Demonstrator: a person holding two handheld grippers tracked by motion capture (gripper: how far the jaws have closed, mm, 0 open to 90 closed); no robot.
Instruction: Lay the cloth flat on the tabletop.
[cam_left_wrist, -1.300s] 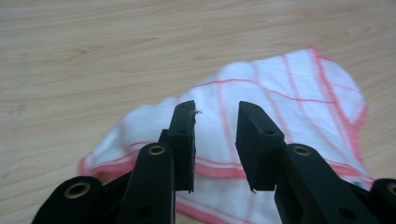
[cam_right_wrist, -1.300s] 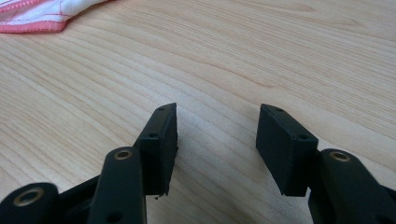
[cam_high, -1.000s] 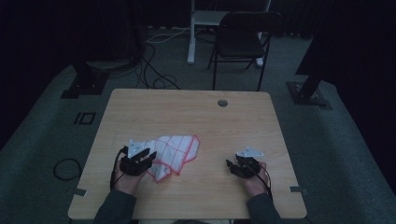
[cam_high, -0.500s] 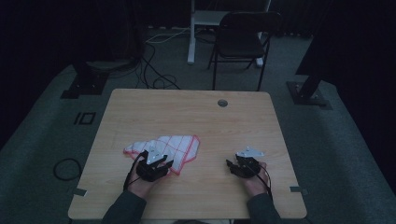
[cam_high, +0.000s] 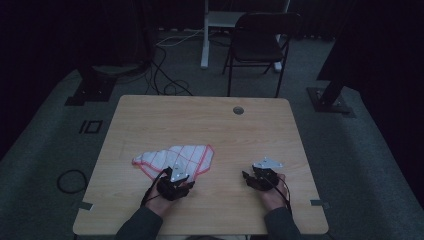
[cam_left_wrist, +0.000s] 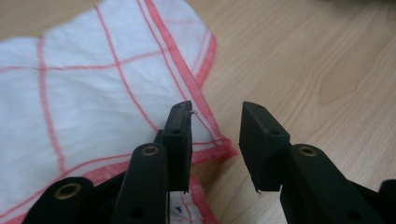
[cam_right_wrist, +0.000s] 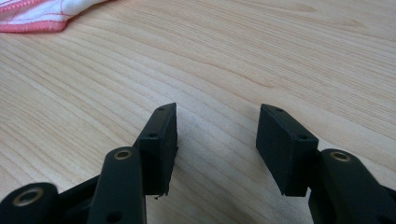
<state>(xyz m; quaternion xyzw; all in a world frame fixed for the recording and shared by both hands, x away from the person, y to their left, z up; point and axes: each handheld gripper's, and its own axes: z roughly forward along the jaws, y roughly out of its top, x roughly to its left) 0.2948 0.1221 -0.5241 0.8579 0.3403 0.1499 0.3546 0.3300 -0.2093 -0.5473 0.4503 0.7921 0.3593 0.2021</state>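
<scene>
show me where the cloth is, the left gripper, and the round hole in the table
cloth (cam_high: 177, 156), high view, middle of the checked fabric.
left gripper (cam_left_wrist: 215, 128), left gripper view, between its fingertips.
round hole (cam_high: 238, 110), high view, its centre.

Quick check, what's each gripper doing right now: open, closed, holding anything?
Left gripper: open, empty, jaws at the cloth's red-edged corner.
Right gripper: open, empty, over bare table.

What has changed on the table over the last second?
The left tool slid rightward along the near edge of the red-checked cloth, from its left end to its near right corner, where it now sits with jaws open. The cloth looks flatter and more spread out than before. The right tool stayed put on the bare table, open and holding nothing.
</scene>
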